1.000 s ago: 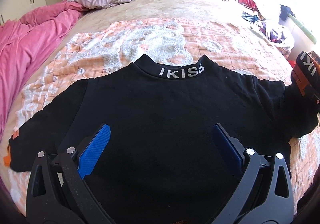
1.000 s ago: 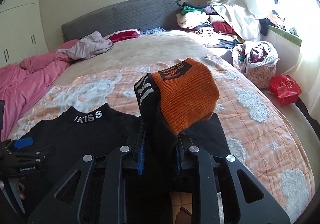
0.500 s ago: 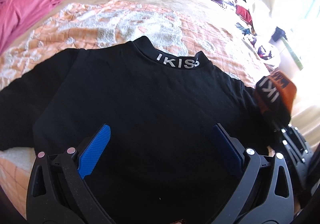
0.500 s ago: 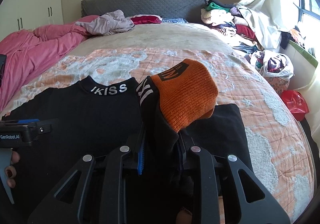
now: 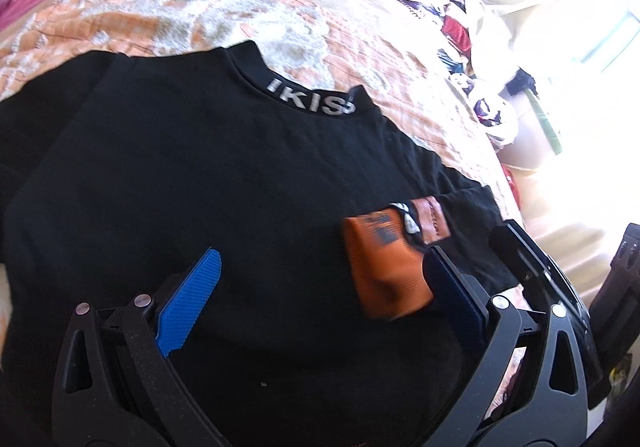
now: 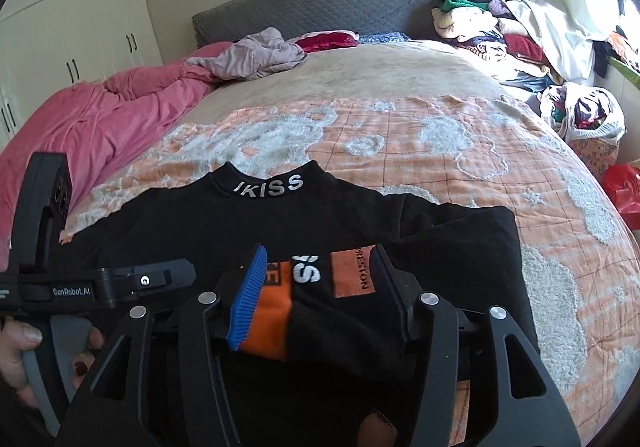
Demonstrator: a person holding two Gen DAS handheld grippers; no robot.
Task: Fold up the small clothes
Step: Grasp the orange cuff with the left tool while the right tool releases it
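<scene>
Black sweater (image 6: 240,231) lies flat on the bed blanket (image 6: 440,143), filling the lower half of both views. Soft, light, floppy knit; best pinched at a hem or cuff edge. My right gripper (image 6: 320,275) is spread, orange cuff (image 6: 352,275) lying loose between its fingers. My left gripper (image 5: 320,279) is spread over the sweater's middle, empty.

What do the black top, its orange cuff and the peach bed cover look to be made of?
Black top: probably matte cotton jersey; no sheen, soft drape. Orange cuff: ribbed knit by its look, though blurred. Bed cover: likely quilted cloth; stitched grid, fluffy white tufted patches.
</scene>
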